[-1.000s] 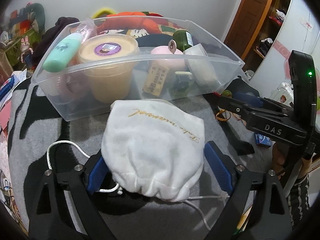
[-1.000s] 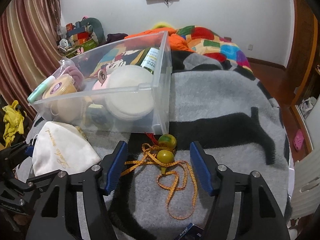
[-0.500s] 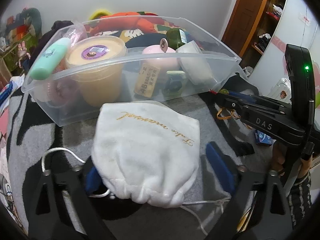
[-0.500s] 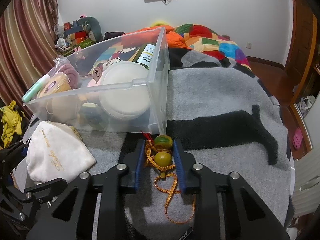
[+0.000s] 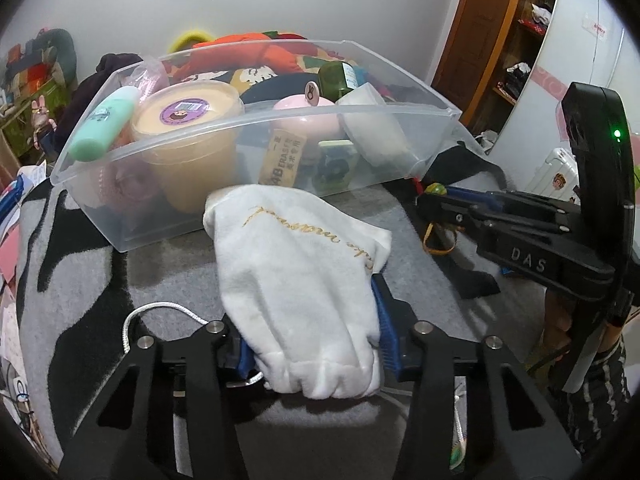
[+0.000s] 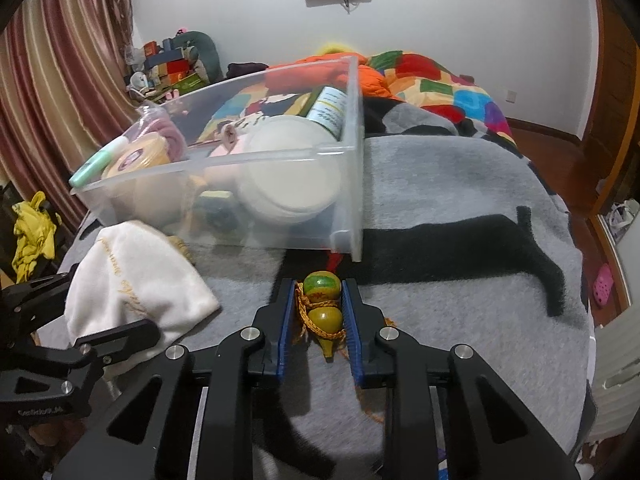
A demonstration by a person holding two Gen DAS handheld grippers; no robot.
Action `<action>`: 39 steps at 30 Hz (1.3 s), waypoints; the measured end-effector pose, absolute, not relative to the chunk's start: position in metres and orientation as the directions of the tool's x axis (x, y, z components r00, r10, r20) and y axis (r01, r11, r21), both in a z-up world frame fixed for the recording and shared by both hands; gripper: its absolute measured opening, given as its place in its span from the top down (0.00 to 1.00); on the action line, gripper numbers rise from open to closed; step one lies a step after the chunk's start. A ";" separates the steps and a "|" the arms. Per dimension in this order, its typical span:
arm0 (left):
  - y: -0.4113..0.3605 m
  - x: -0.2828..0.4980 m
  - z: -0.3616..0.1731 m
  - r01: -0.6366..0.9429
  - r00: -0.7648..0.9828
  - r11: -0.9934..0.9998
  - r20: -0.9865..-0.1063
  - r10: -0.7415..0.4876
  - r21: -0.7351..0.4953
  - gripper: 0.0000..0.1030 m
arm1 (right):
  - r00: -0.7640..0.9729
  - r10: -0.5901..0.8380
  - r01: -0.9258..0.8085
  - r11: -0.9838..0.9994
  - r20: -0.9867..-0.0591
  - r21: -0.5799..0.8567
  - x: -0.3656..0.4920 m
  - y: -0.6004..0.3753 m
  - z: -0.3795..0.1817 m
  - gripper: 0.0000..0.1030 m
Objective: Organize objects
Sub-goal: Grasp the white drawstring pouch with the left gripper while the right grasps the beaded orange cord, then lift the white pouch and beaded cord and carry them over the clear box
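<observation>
Both pairs of jaws have just been closing: the left gripper (image 5: 312,344) is now squeezing the white drawstring pouch (image 5: 304,280), and the right gripper (image 6: 318,314) is pinching the green gourd charm (image 6: 322,300) with its orange cord. Both things are lying on the grey blanket (image 6: 460,320), just in front of the clear bin (image 5: 248,136); the charm is possibly lifting slightly.

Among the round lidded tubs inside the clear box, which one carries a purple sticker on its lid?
The yellow-orange tub at the box's left end, beside the mint tube. The white tub and pink jar have no purple sticker.
</observation>
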State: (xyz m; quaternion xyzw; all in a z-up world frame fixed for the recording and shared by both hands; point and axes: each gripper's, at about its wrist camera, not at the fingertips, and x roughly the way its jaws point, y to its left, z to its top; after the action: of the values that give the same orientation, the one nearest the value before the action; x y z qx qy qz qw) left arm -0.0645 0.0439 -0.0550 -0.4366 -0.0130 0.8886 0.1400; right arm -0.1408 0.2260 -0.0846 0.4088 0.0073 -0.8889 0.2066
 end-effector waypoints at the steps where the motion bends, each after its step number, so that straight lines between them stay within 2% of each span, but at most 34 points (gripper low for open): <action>1: 0.044 -0.063 -0.054 -0.235 -0.581 -0.961 -0.771 0.260 -0.148 0.55 | -0.580 -0.365 0.379 -0.912 -0.728 0.156 -0.139 0.225 -0.084 0.80; 11: 0.042 -0.055 -0.045 -0.229 -0.601 -0.957 -0.747 0.284 -0.179 0.66 | -0.596 -0.391 0.423 -0.895 -0.702 0.140 -0.122 0.214 -0.069 0.80; 39: 0.040 -0.038 0.005 -0.250 -0.715 -0.956 -0.637 0.288 -0.152 0.67 | -0.652 -0.443 0.470 -0.873 -0.615 0.131 -0.115 0.207 -0.025 0.80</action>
State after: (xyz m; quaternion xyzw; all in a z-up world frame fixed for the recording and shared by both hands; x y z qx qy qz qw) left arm -0.0383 0.0396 0.0047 -0.3481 -0.0274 0.9257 0.1454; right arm -0.1148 0.2073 -0.0248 0.3328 0.0202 -0.9087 0.2514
